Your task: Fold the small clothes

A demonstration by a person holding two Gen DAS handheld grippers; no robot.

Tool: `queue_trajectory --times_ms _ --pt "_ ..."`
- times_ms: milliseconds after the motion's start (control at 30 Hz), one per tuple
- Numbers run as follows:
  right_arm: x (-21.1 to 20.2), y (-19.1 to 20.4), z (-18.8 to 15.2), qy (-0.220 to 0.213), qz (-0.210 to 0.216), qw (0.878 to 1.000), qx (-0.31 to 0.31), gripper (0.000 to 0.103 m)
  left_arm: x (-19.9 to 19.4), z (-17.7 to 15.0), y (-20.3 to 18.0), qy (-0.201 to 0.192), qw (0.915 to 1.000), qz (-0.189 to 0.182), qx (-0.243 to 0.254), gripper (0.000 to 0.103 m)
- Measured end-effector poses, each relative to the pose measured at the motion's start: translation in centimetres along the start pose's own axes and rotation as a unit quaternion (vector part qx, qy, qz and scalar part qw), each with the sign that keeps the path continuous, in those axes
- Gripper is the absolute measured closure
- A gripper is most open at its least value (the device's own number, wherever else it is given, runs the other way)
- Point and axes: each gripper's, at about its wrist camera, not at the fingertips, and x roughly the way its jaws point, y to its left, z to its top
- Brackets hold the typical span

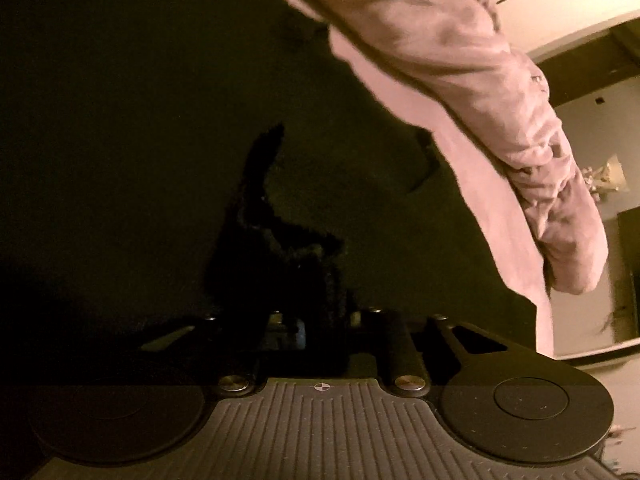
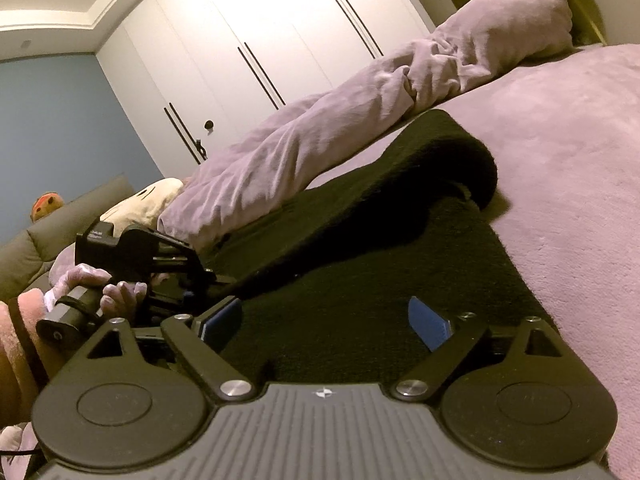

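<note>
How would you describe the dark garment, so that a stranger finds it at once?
Look at the wide pinkish bed cover. On it, beside the long rumpled pinkish bundle, lies the dark garment. It is the only fuzzy, near-black piece there, with one edge folded over.

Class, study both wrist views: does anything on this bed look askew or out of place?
Yes. The dark garment lies unevenly: its far end is curled over in a raised fold, not flat. The left gripper pinches its near edge.
</note>
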Motion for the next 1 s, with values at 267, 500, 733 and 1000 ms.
queue_trajectory --times_ms 267,500,733,1000 --pt "0.9 0.4 3.3 0.044 0.016 0.998 0.046 0.004 -5.0 1.0 -2.2 -0.079 0.9949 0.021 0.058 0.089" --pt "3.9 0.2 6.7 0.034 -0.03 0.998 0.049 0.023 -8.2 1.9 -1.2 -0.133 0.9843 0.063 0.097 0.089" --pt "6.7 -1.9 6.5 0.052 -0.14 0.988 0.045 0.075 -6.0 2.2 2.6 -0.091 0.981 0.146 0.09 0.084" --pt "3.6 2.5 4.8 0.061 -0.17 0.983 -0.042 0.055 -11.6 0.7 6.2 -0.156 0.9721 0.149 0.092 0.027"
